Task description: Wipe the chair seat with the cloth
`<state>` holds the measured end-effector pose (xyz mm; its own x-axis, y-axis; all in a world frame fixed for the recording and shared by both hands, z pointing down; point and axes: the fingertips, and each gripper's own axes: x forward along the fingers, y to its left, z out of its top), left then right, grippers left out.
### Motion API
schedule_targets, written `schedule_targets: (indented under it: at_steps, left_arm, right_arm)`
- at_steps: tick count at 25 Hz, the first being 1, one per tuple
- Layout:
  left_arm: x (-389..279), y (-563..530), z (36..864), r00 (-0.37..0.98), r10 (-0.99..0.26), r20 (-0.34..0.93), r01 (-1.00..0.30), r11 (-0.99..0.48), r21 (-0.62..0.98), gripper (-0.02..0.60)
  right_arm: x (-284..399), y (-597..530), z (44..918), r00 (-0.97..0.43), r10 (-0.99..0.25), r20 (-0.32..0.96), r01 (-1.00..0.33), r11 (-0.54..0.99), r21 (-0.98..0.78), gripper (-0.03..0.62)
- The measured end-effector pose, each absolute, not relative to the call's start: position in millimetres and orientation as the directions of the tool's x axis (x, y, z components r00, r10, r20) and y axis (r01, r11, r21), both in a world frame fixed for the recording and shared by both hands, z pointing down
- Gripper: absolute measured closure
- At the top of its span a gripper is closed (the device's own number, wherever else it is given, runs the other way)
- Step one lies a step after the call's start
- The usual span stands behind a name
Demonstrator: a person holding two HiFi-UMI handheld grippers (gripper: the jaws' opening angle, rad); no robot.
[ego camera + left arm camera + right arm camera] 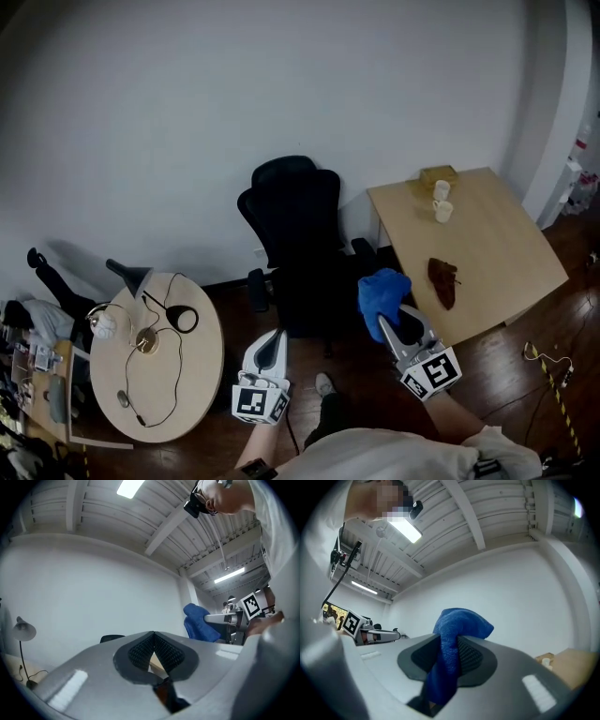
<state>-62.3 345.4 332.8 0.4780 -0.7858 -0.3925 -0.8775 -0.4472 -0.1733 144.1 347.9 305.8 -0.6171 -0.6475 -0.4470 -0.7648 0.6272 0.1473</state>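
Lowering the cloth (382,292) onto the seat (302,305) looks like the step in hand. It is bunched into a wad, so I'd press it broad and sweep from the backrest toward the front edge. The right gripper (387,323) pinches the cloth, raised at the chair's (292,220) right side and pointing toward it. The left gripper (271,337) hovers before the seat, jaws pressed together on nothing, and is best held clear.
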Motion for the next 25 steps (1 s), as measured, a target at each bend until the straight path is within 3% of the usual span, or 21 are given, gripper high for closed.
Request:
schedule_targets:
  at_steps: [9, 11, 25]
  left_arm:
    - [-31.6, 454.0, 331.6, 0.459, -0.803, -0.381, -0.888, -0.416, -0.193, 0.551]
    - [-33.0, 461.3, 338.2, 0.464, -0.823, -0.328, -0.886, -0.427, -0.183, 0.551]
    - [-41.0, 470.2, 325.6, 0.481, -0.790, -0.380, -0.877, -0.432, -0.212, 0.542]
  right_arm:
    - [175.8, 450.1, 311.0, -0.615, -0.654, -0.440, -0.765, 0.630, 0.134, 0.494]
    - [175.2, 456.3, 309.5, -0.607, -0.663, -0.437, -0.771, 0.624, 0.125, 0.494]
    - [158.8, 461.6, 301.6, -0.602, -0.660, -0.449, -0.770, 0.628, 0.108, 0.497]
